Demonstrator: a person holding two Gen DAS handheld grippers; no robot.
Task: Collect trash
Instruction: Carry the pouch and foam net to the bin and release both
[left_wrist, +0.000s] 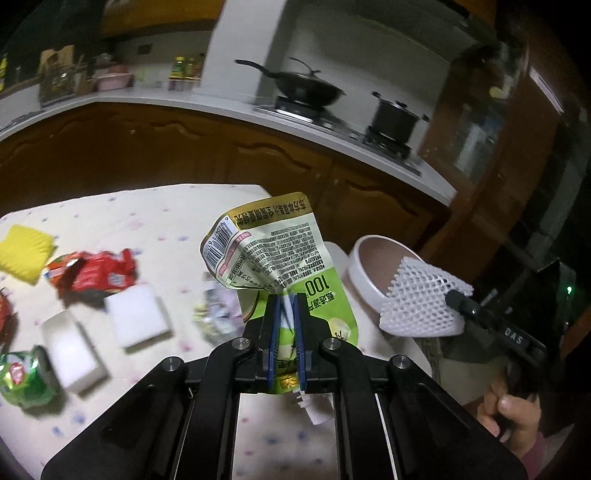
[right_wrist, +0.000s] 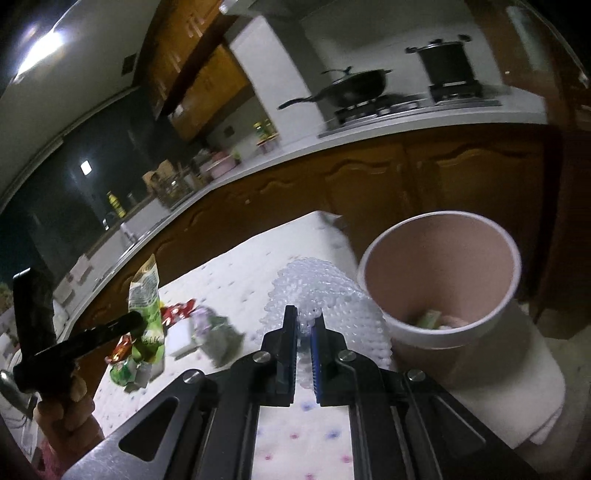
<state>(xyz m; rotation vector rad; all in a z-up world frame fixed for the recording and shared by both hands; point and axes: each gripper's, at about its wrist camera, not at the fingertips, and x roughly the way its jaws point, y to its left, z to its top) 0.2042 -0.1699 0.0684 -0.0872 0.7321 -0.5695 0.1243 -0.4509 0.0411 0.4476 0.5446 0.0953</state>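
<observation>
Left gripper (left_wrist: 285, 306) clamps green pouch (left_wrist: 280, 258); right gripper (right_wrist: 303, 321) clamps foam net (right_wrist: 325, 291).

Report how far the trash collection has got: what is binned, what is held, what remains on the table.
Done: a few scraps already lie at the bottom of the white bin.
In hand: the left hand-held gripper is shut on a green snack pouch; the right hand-held gripper is shut on white foam netting, beside the bin.
Left: a red wrapper, a green wrapper and a crumpled wrapper on the tablecloth.
</observation>
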